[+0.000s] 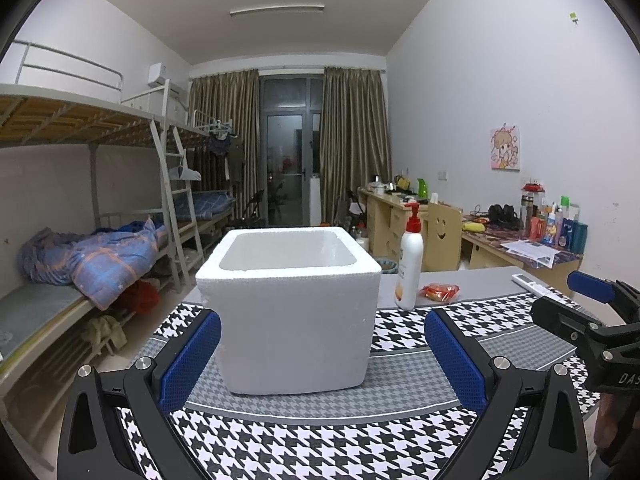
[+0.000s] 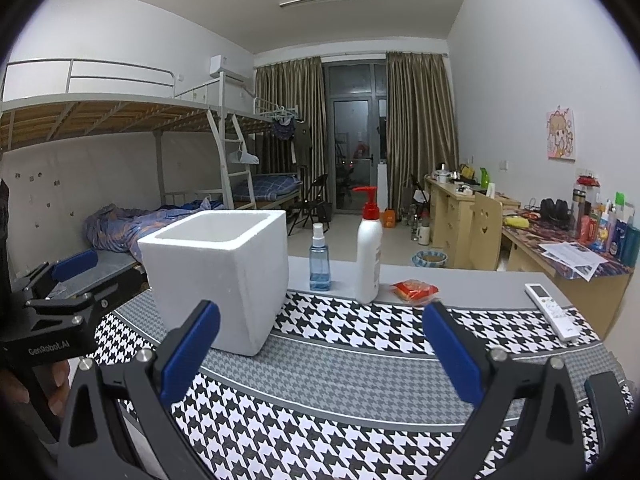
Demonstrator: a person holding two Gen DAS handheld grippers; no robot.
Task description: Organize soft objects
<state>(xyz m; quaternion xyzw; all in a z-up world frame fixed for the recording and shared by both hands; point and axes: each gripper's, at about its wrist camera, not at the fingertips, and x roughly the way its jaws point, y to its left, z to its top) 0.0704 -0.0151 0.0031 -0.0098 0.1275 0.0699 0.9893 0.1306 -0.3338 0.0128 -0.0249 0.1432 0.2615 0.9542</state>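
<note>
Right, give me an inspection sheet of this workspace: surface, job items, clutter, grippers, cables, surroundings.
Surface: grey table under a black-and-white houndstooth cloth.
Job's things: white foam box, upright, open top, inside looks empty; red soft packet beside the pump bottle.
Clutter: white pump bottle, blue spray bottle, white remote.
Grippers: left gripper open, facing the box; right gripper open, holding nothing.
Cables: nothing seen on the table.
Surroundings: bunk beds on the left, cluttered desks on the right, curtained balcony door at the far end.
</note>
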